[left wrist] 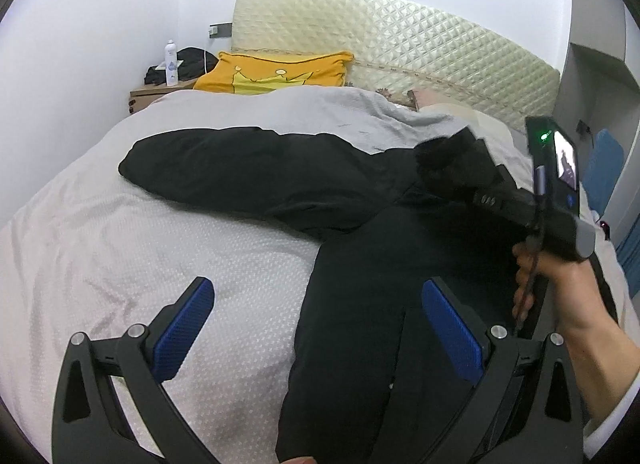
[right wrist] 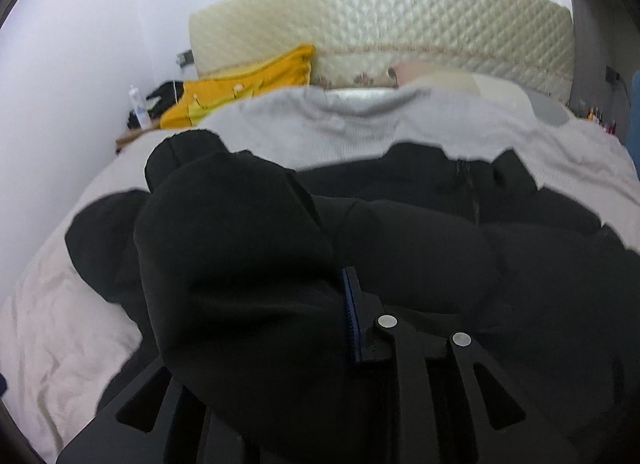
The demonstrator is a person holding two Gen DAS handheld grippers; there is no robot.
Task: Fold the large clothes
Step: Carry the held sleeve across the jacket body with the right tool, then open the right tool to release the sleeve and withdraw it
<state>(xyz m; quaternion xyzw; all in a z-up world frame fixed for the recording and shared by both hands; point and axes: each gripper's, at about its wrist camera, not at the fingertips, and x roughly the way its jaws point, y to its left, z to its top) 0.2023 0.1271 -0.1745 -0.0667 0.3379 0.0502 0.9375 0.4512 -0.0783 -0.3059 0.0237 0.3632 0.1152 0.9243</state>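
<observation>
A large black jacket (left wrist: 360,272) lies spread on the bed, one sleeve (left wrist: 224,168) stretched out to the left. My left gripper (left wrist: 318,328) is open and empty, low over the jacket's left edge and the bedspread. My right gripper (right wrist: 344,304) is shut on a black sleeve (right wrist: 240,256) of the jacket and holds it lifted over the jacket body (right wrist: 500,256); the fabric drapes over the left finger and hides it. The right gripper also shows in the left wrist view (left wrist: 452,160), held by a hand over the jacket's upper part.
The bed has a pale dotted bedspread (left wrist: 120,256) and a grey blanket (left wrist: 320,112) behind the jacket. A yellow pillow (left wrist: 276,72) leans on the quilted cream headboard (left wrist: 420,52). A nightstand (left wrist: 144,98) with a white bottle (left wrist: 171,64) stands at the back left.
</observation>
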